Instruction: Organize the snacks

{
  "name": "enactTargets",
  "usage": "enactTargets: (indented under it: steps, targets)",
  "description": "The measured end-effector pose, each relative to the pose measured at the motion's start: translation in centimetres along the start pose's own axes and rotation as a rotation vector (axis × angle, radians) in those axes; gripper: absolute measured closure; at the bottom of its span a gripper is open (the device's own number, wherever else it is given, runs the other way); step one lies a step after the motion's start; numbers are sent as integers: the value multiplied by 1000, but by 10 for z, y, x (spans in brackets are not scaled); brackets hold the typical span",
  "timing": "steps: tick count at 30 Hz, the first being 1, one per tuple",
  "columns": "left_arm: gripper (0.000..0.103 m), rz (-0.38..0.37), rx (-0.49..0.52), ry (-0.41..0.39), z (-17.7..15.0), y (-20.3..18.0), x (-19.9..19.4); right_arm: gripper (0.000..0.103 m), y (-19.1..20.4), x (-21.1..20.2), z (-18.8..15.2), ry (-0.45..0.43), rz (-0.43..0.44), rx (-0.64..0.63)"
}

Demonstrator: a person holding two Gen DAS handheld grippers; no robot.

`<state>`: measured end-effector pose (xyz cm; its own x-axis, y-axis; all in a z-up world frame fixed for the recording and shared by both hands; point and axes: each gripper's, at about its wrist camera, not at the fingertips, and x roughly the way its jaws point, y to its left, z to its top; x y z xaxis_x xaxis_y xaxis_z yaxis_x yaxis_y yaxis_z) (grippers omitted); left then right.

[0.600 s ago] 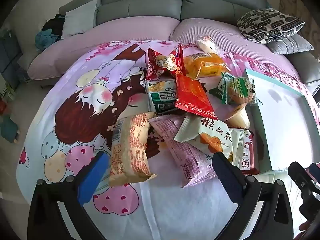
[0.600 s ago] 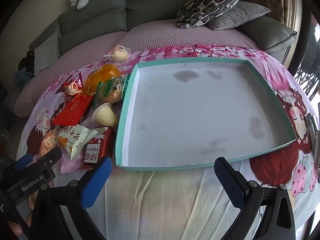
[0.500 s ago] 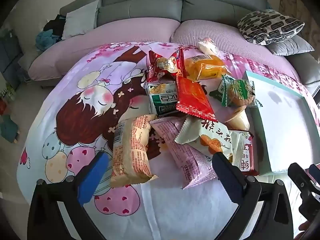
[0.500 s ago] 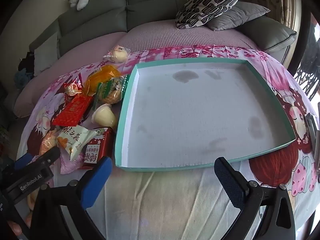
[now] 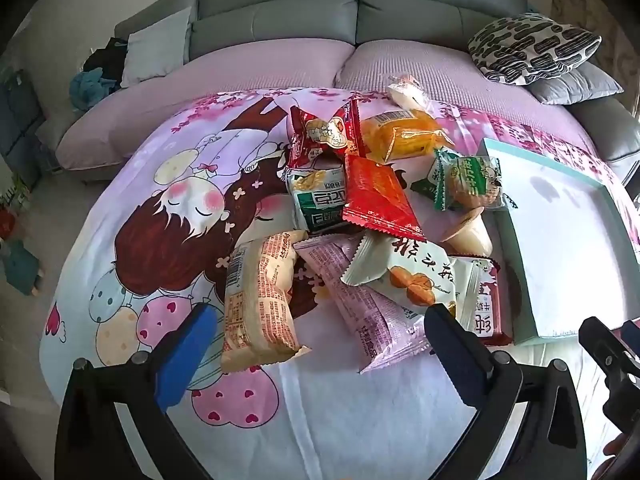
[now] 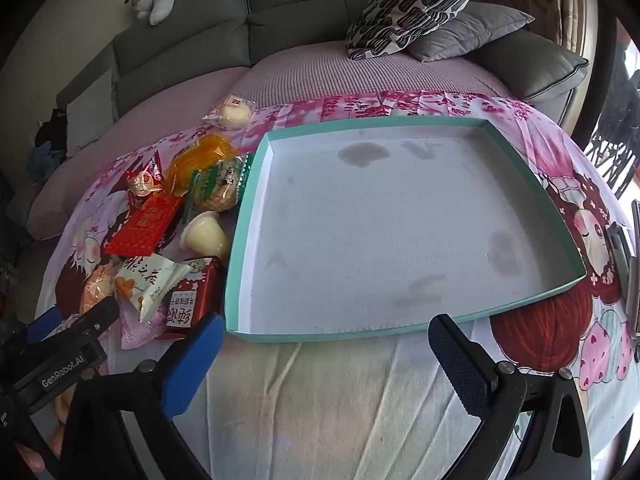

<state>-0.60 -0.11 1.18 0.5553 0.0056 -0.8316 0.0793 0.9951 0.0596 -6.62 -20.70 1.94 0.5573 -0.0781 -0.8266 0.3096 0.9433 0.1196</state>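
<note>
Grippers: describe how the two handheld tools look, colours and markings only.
Both are black plastic with two angled fingers. The left gripper and right gripper carry blue pads, some finely ribbed. Round silver pivot bolts sit on each finger. The left gripper's body reads "GenRobot.AI" in white.

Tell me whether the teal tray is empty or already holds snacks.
Empty: the teal tray shows only its bare, stained white floor; all the snacks lie outside it.

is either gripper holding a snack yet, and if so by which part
No. The left gripper is open over the snack pile, touching nothing. The right gripper is open in front of the tray, with nothing between its fingers.
</note>
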Motion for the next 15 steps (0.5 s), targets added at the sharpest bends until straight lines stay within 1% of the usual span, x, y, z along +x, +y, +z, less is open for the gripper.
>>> enactTargets:
  steps: [15]
  targets:
    - [0,0,-10,-7,1,3,-6,0,-3,-8,1,-12,0,6]
